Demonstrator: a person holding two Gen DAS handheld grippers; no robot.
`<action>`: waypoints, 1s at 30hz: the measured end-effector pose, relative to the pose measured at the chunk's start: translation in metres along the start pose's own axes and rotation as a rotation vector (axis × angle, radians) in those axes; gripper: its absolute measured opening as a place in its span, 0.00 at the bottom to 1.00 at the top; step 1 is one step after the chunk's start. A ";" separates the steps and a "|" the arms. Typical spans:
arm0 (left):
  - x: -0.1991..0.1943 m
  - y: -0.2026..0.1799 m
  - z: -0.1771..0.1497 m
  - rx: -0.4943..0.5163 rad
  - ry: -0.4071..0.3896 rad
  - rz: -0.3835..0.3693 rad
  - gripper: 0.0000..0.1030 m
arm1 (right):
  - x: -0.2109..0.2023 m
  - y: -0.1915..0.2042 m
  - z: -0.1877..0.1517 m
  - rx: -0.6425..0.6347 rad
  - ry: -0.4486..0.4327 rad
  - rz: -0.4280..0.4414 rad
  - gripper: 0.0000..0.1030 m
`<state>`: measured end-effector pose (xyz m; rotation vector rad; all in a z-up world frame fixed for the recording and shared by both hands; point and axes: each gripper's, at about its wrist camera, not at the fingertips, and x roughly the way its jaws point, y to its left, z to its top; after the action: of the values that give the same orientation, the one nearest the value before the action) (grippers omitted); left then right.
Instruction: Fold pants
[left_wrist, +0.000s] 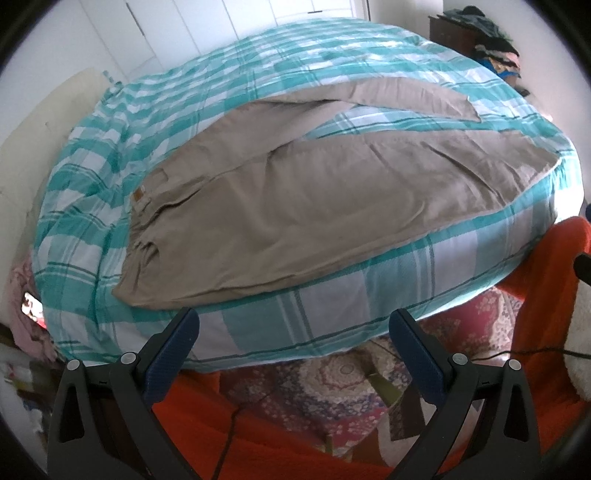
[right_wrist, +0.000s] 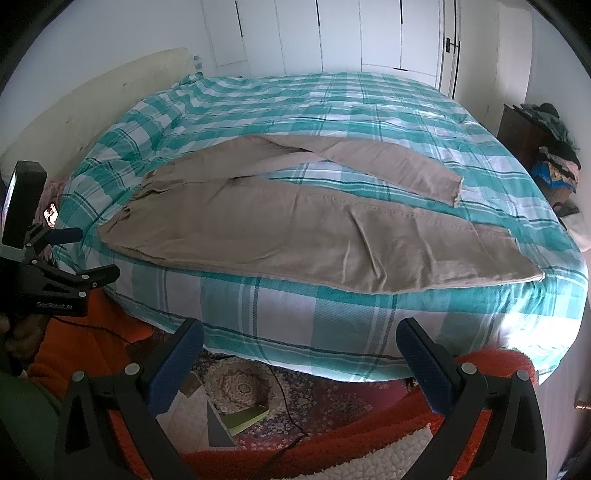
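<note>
Pants (right_wrist: 295, 229) lying unfolded on bed (right_wrist: 332, 317); both claws (left_wrist: 291, 332) (right_wrist: 299, 343) hanging apart, empty. Risking bedcover snagging if gripping deep.

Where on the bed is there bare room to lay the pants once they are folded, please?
The widest free patch is the checked bedspread beyond the pants, toward the wardrobe doors. A narrow wedge lies bare between the two legs. The near edge is crowded: the closer leg runs right along it.
</note>
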<state>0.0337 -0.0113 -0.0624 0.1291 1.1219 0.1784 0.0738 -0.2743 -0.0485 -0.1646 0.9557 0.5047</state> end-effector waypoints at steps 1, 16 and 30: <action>0.002 0.000 0.001 -0.001 0.003 -0.001 0.99 | 0.001 -0.001 0.000 0.003 0.001 0.001 1.00; 0.031 0.001 0.025 -0.029 0.067 -0.009 0.99 | 0.028 -0.016 0.011 0.020 0.027 0.022 1.00; 0.041 0.000 0.030 -0.040 0.089 -0.025 0.99 | 0.044 -0.039 0.052 -0.037 0.099 -0.257 1.00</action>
<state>0.0776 -0.0033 -0.0857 0.0721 1.2075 0.1862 0.1514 -0.2748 -0.0582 -0.3441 1.0053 0.2793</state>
